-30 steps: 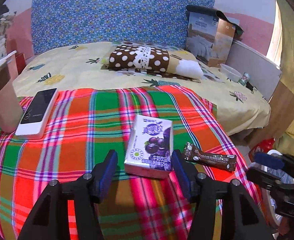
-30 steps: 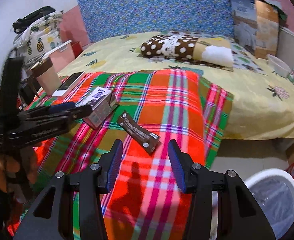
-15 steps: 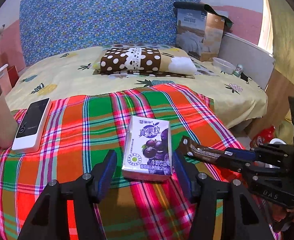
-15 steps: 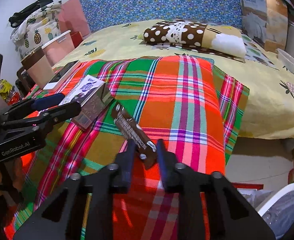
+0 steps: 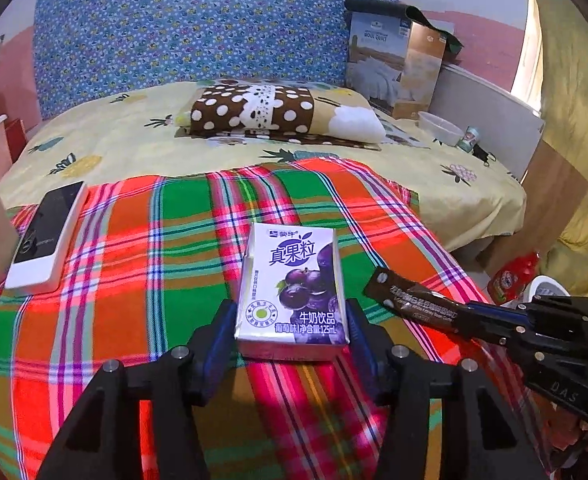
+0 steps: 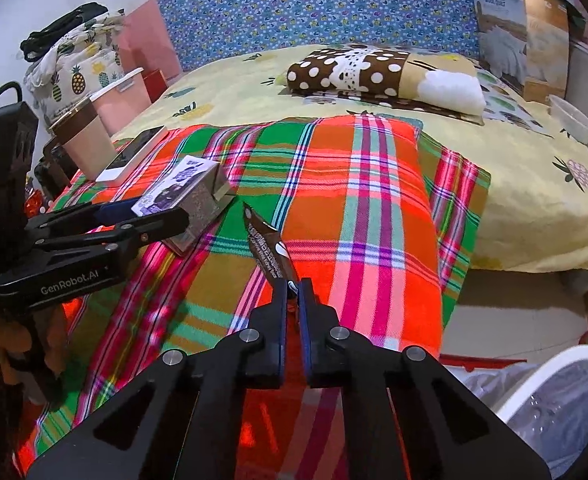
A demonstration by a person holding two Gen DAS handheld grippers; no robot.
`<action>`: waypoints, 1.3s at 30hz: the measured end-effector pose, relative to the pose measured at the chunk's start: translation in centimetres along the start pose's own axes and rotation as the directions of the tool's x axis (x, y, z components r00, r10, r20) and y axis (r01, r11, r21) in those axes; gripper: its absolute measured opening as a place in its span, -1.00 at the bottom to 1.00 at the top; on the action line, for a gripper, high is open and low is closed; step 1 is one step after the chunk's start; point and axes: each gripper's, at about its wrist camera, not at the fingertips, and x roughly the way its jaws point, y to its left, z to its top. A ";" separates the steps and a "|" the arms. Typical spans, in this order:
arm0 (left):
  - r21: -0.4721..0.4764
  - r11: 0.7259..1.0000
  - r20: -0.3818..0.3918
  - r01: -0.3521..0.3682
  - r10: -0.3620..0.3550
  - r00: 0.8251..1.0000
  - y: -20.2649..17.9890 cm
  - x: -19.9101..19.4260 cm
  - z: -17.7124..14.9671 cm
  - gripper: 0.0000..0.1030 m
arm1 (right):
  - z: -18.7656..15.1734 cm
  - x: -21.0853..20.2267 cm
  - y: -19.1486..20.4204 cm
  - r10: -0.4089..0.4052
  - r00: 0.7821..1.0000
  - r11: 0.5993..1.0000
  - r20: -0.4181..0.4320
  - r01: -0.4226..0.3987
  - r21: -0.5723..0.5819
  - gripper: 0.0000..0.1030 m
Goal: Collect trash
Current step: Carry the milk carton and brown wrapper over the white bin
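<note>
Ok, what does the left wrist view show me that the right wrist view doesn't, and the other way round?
Only the left wrist view: the left tongs head-on, flanking the purple milk carton, whose printed front is readable. Only the right wrist view: the white trash bin on the floor and the brown paper cup. Both: the carton, the brown snack wrapper pinched in the right tongs, and the plaid blanket.

On the bed (image 5: pixel 134 148), a milk carton (image 5: pixel 294 292) is lying between a phone (image 5: pixel 46 236) at left and a wrapper (image 5: pixel 413 300) at right.
</note>
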 end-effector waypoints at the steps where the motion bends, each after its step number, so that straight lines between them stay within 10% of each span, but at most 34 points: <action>1: -0.003 1.000 0.010 0.008 -0.008 1.000 -0.1 -0.5 -0.2 0.03 | 0.0 -0.1 -0.1 0.000 1.000 1.000 0.002 0.000 0.001 -0.86; 22: 0.016 0.986 0.073 0.165 -0.165 0.984 -8.1 -12.4 -6.9 0.02 | -6.3 -10.5 0.4 -0.022 0.989 0.992 0.144 0.004 0.123 -0.87; 39: 0.067 0.961 0.031 0.268 -0.270 0.962 -14.0 -14.3 -10.1 0.02 | -9.9 -13.4 -1.6 -0.097 0.980 0.968 0.176 0.051 0.246 -0.87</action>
